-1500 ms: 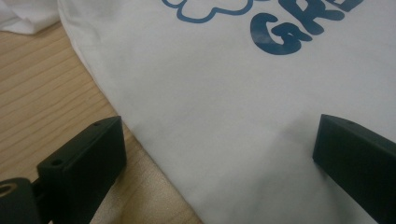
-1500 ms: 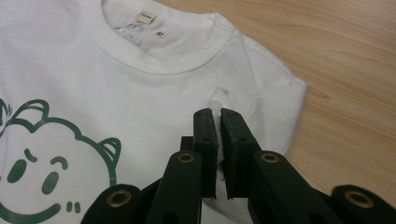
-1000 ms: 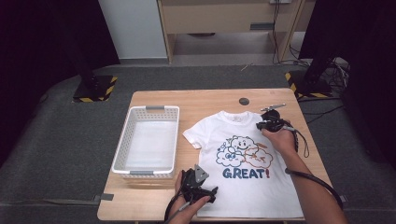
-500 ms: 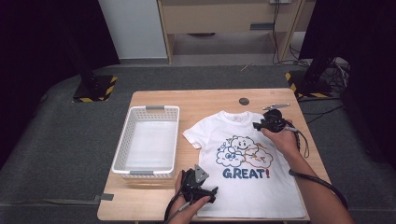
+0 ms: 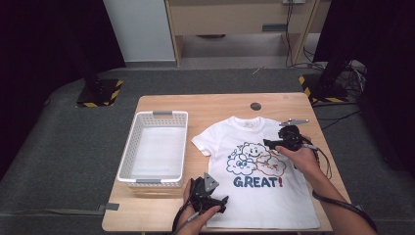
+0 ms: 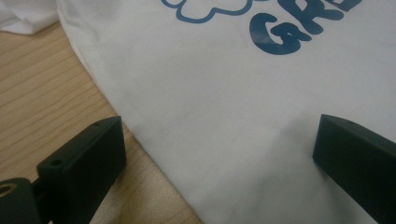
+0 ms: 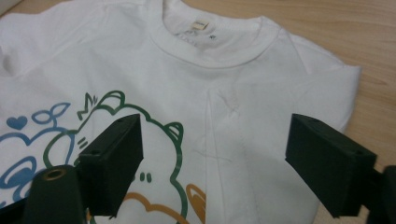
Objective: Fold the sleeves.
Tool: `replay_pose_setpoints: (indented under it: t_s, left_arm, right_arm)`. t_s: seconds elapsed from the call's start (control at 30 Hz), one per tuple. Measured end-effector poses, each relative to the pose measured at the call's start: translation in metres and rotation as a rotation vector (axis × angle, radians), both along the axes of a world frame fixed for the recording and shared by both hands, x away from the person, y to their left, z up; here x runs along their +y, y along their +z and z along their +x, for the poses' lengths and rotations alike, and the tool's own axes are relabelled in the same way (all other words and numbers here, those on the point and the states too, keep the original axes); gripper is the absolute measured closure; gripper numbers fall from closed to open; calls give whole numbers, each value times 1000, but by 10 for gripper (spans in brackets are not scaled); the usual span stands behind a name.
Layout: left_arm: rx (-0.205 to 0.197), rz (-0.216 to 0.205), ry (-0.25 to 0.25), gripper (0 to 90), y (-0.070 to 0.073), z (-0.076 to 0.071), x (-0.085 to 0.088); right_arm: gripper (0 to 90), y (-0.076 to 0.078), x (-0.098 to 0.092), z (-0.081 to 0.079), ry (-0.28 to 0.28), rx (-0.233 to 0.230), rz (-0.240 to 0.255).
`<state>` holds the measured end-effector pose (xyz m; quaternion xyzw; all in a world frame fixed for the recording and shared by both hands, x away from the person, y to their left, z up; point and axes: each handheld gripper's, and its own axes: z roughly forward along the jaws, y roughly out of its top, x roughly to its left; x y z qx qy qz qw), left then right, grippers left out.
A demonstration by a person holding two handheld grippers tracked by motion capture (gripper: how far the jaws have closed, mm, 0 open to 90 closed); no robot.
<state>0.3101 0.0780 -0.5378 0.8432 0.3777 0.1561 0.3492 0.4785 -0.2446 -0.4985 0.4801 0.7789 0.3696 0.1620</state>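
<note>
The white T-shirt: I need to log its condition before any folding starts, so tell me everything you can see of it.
The white T-shirt lies spread flat, print side up, on the wooden table, collar toward the far edge, right of the white basket. It looks like soft cotton with a ribbed collar and a neck label. The print shows cartoon clouds above blue "GREAT!". Light creases run near its shoulder. The left gripper sits open at its lower left edge; the right gripper hovers open over the shoulder.
</note>
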Motion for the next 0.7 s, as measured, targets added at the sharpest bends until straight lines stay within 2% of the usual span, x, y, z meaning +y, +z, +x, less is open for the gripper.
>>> replay_pose_setpoints:
  t_s: [0.03, 0.1, 0.23, 0.4, 0.5, 0.63, 0.7]
  left_arm:
    - [0, 0, 0, 12, 0, 0, 0]
    - [0, 0, 0, 11, 0, 0, 0]
    - [0, 0, 0, 11, 0, 0, 0]
    - [0, 1, -1, 11, 0, 0, 0]
    - [0, 0, 1, 11, 0, 0, 0]
    - [0, 1, 1, 11, 0, 0, 0]
    - [0, 2, 1, 11, 0, 0, 0]
  right_arm:
    - [134, -1, 0, -2, -4, -4, -10]
    - [111, -5, -1, -6, -4, -8, -25]
    - [75, -15, -4, -16, -1, 23, -28]
    - [55, -28, -4, -29, 13, 9, -56]
    - [53, -36, -4, -31, 18, 9, -72]
    - [30, -40, -4, -33, 28, -15, -75]
    - [21, -42, -2, -34, 44, -34, -100]
